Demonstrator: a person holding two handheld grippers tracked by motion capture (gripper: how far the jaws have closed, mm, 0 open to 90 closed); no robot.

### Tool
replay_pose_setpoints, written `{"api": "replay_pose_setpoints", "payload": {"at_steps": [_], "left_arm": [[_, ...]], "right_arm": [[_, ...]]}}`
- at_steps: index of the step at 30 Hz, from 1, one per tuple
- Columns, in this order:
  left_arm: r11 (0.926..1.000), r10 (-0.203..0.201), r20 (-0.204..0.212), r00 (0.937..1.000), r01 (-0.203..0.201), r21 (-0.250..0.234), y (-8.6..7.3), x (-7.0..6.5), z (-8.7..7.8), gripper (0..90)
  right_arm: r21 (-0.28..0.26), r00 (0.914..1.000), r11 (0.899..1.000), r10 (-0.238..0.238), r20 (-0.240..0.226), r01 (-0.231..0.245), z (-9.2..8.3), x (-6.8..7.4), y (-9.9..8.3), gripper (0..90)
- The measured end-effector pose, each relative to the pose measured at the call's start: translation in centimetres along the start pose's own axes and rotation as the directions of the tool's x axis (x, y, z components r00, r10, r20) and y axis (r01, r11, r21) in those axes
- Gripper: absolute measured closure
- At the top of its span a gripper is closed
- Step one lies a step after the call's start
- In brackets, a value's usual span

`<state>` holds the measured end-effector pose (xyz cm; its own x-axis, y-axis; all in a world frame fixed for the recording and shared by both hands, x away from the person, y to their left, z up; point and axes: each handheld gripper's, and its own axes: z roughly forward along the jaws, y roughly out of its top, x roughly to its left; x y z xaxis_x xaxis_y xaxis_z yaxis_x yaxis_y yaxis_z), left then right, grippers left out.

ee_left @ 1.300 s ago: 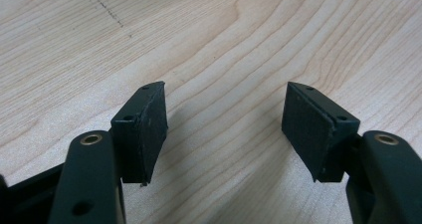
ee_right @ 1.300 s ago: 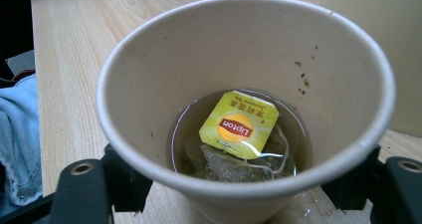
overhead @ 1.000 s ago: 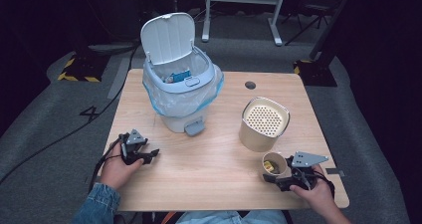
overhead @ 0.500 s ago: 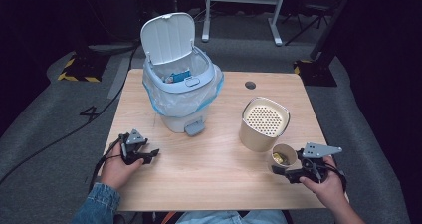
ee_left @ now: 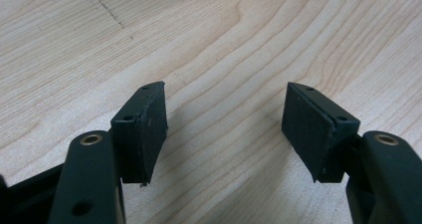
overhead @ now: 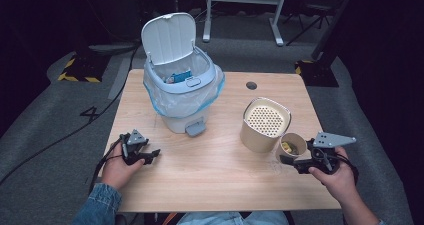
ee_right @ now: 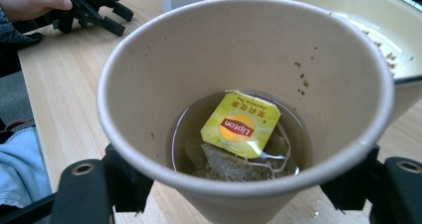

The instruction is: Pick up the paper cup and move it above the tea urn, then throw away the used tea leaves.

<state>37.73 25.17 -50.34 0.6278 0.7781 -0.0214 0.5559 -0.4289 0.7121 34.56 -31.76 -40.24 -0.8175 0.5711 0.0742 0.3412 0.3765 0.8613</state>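
The right gripper (overhead: 292, 161) has its fingers (ee_right: 124, 184) clamped on the sides of a paper cup (ee_right: 249, 109). The cup sits between them and is raised off the worktop (overhead: 220, 175). Down in the cup, between the fingers, a used tea bag with a yellow Lipton tag (ee_right: 241, 124) lies in a little brown liquid. Just beyond the fingertips stands a cream canister with a perforated strainer top (overhead: 265, 124), close beside the cup. The left gripper (overhead: 147, 156) rests on the worktop with its fingers (ee_left: 144, 124) spread wide apart, only bare wood between them. Farther beyond them stands a white pedal bin (overhead: 182, 92), its lid up and lined with a bag.
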Motion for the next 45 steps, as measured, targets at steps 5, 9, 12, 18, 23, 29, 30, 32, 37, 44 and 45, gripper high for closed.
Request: {"api": "replay_pose_setpoints", "payload": {"at_steps": [5, 9, 12, 18, 23, 29, 30, 32, 37, 44, 45], "left_arm": [[1.0, 0.0, 0.0, 1.0, 0.0, 0.0, 0.0, 0.0, 0.0, 34.9], [1.0, -0.002, 0.0, 1.0, 0.002, -0.001, 0.0, 0.0, 0.0, 34.9], [1.0, -0.002, 0.0, 1.0, 0.002, -0.001, 0.0, 0.0, 0.0, 34.8], [1.0, 0.002, -0.002, 1.0, -0.002, 0.0, 0.0, 0.0, 0.0, 34.9], [1.0, 0.0, -0.001, 1.0, 0.0, 0.0, 0.0, 0.0, 0.0, 34.9], [1.0, 0.003, -0.002, 1.0, -0.003, 0.0, 0.0, 0.0, 0.0, 34.9], [1.0, 0.003, -0.003, 1.0, -0.003, 0.001, 0.0, 0.0, 0.0, 34.9], [1.0, 0.003, -0.004, 1.0, -0.003, 0.0, 0.0, 0.0, 0.0, 34.9], [1.0, -0.002, -0.001, 1.0, 0.002, -0.003, 0.0, 0.0, 0.0, 35.0], [1.0, 0.002, -0.005, 1.0, -0.002, 0.0, 0.0, 0.0, 0.0, 35.0], [1.0, 0.001, -0.004, 1.0, -0.001, 0.0, 0.0, 0.0, 0.0, 35.0]], "right_arm": [[0.005, 1.0, 1.0, -0.002, -0.004, 0.002, 0.0, -0.2, 1.0, 28.3], [0.001, 1.0, 1.0, -0.009, 0.0, 0.009, -0.2, -0.6, 2.2, 28.3], [-0.002, 0.9999, 1.0, -0.014, 0.006, 0.014, -0.3, -1.0, 3.3, 28.3], [-0.01, 1.0, 1.0, -0.003, 0.007, 0.003, -0.1, -1.9, 5.1, 28.3], [-0.023, 1.0, 1.0, -0.004, 0.003, 0.004, 0.1, -2.5, 6.2, 28.4], [-0.031, 1.0, 0.999, 0.009, 0.004, -0.009, 0.7, -3.7, 7.3, 28.4], [-0.034, 0.9999, 0.999, 0.01, 0.005, -0.01, 0.8, -3.9, 7.5, 28.3], [-0.033, 0.9999, 0.999, 0.009, 0.01, -0.008, 1.0, -4.5, 7.9, 28.4], [-0.027, 0.9997, 1.0, 0.006, 0.023, -0.005, 1.7, -5.8, 9.0, 28.3], [-0.011, 0.9997, 1.0, -0.003, 0.024, 0.003, 2.8, -7.0, 9.8, 28.4], [-0.012, 0.9998, 1.0, -0.001, 0.021, 0.001, 3.0, -7.2, 9.9, 28.4]]}}
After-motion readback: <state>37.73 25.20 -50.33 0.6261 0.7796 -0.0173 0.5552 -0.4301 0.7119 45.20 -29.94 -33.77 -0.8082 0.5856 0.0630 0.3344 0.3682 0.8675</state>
